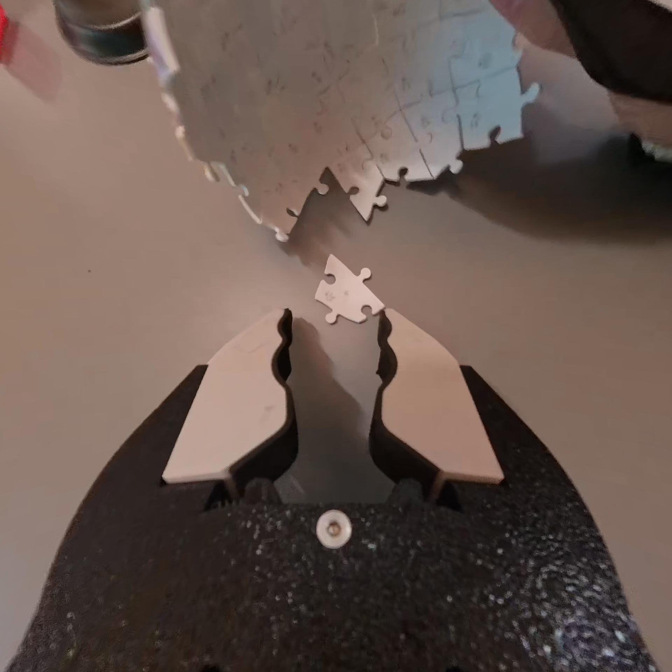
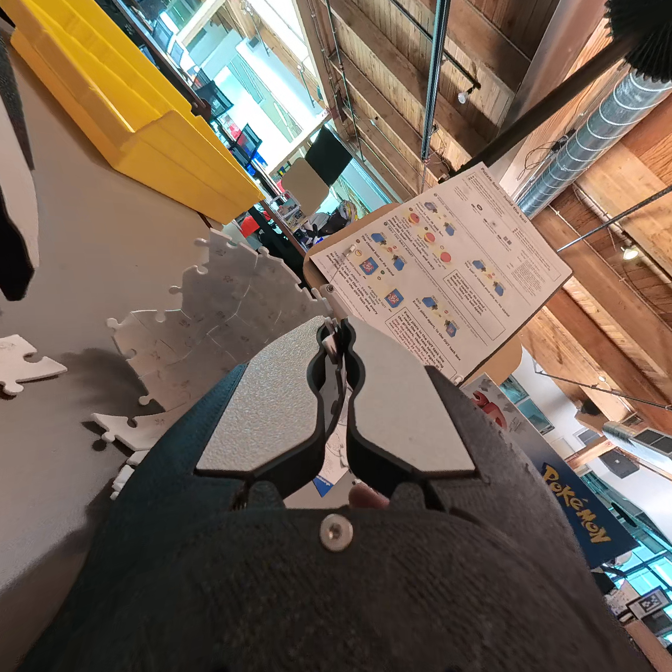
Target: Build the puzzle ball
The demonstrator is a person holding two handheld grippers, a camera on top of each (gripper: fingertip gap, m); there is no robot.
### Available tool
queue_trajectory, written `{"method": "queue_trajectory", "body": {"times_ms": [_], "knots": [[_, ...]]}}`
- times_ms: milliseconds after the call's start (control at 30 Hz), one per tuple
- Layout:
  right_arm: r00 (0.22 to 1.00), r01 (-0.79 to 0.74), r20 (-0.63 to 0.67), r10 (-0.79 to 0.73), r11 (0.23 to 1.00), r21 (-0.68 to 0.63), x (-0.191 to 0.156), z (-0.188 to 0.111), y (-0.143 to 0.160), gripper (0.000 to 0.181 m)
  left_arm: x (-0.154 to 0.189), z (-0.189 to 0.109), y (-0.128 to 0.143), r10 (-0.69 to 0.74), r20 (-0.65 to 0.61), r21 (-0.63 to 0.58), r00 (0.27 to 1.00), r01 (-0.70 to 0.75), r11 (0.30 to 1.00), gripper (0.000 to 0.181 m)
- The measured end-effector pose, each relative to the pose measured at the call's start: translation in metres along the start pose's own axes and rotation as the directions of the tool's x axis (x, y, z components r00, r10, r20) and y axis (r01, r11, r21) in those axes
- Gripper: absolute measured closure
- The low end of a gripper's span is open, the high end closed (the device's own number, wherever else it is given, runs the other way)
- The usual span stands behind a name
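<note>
- Bench (image 1: 109,291): grey, bare around the work, good flat backing for sliding the loose bit rather than plucking it straight up.
- Shell (image 1: 327,102) of joined white pieces: curved, half-built, blurred in the left wrist view, ragged lower edge with a notch just beyond the loose piece; seen in the right wrist view (image 2: 218,320) as a dome section tilted off the bench. Best kept steady, notch turned toward the incoming piece.
- Right gripper (image 2: 340,327): jaws pressed nearly together, pinching the shell's rim by a thin edge. Firm but gentle hold advised; too much squeeze likely to pop seams.
- Left gripper (image 1: 334,316): jaws spread, empty, tips low at the bench, right tip just touching the loose piece's corner.
- Loose piece (image 1: 345,294): flat on the bench, between jaw tips and shell. Better to centre the jaws over it, close on opposite straight edges, avoid the knobs, then match tab to notch.
</note>
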State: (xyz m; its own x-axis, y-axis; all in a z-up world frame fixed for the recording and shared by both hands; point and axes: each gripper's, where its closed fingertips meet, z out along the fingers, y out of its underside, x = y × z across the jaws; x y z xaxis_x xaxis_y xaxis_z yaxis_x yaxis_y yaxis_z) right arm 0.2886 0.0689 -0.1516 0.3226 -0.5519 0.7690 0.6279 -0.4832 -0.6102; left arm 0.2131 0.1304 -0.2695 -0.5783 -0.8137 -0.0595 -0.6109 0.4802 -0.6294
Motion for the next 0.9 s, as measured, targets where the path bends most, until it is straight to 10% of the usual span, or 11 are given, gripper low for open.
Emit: {"method": "queue_trajectory", "body": {"times_ms": [233,500,900], "knots": [[1.0,0.008,0.006,-0.008,1.0,0.012,-0.001,0.0,-0.003,0.175,0.005,-0.003,-0.002,0.353,-0.107,0.082,0.93,-0.345,0.935,0.132],[0.999,0.032,0.011,-0.032,0.999,0.025,-0.002,0.0,-0.007,0.175,0.005,0.009,-0.001,0.308,-0.293,0.136,0.905,-0.279,0.951,0.14],[0.997,0.078,0.011,-0.079,0.996,0.035,-0.005,-0.001,-0.01,0.175,0.004,0.01,-0.006,0.263,-0.19,0.14,0.946,-0.239,0.961,0.152]]}}
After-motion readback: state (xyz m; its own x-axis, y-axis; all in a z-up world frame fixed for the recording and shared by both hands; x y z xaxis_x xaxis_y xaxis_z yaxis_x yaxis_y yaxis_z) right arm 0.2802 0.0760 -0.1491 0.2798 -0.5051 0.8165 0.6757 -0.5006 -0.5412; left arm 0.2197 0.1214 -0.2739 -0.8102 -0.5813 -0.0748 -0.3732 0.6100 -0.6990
